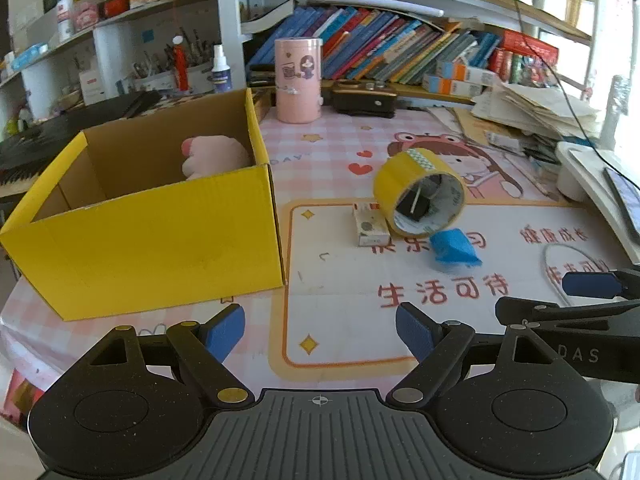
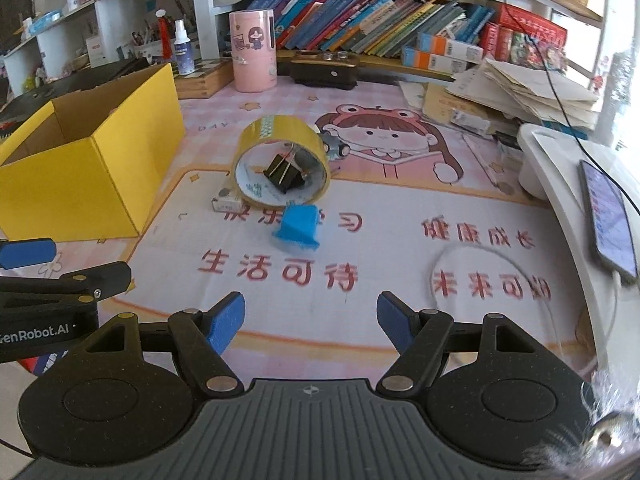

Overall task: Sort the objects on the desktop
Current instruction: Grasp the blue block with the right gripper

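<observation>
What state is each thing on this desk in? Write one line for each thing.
Yellow box: open, plush toy inside.
Tape roll: on its side, binder clip in its hole.
Blue packet: lying loose, in front of the roll.
Left gripper: open, empty.
Right gripper: open, empty.

Matt corrugated cardboard box (image 1: pixel 160 236)

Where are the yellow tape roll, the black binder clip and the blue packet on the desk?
yellow tape roll (image 2: pixel 276 130), right wrist view, on its outer yellow band.
black binder clip (image 2: pixel 285 174), right wrist view, on its black body inside the roll.
blue packet (image 2: pixel 298 226), right wrist view, on its middle.
</observation>
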